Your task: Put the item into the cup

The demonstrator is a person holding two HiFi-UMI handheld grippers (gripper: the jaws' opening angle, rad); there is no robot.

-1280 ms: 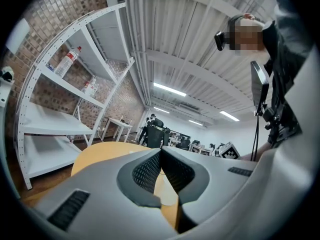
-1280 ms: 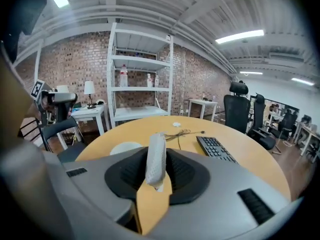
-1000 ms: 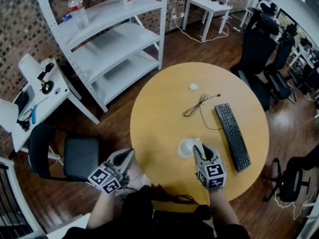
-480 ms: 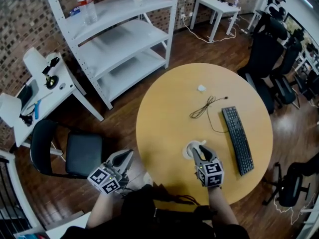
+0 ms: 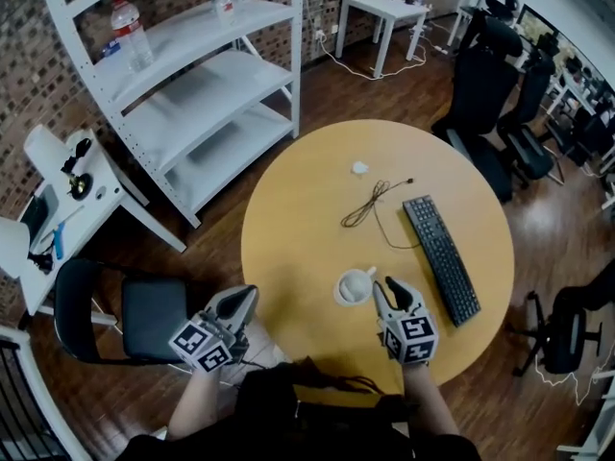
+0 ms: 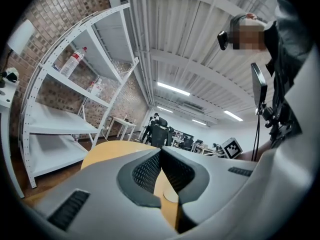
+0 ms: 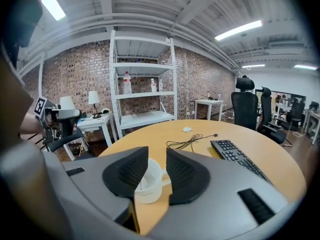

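No words or nos. can be read anywhere.

- Cube point(image 5: 204, 344) on the left claw point(image 5: 242, 299) & cube point(image 5: 408, 337) on the right claw point(image 5: 392, 288): black-and-white square patterns. Just shapes, no letters.
- Bottle point(image 5: 126, 29) on the shelf point(image 5: 192, 27): has a label, but it is too small to read.
- Keyboard point(image 5: 440, 257) on the worktop point(image 5: 298, 219): keys too tiny to read.
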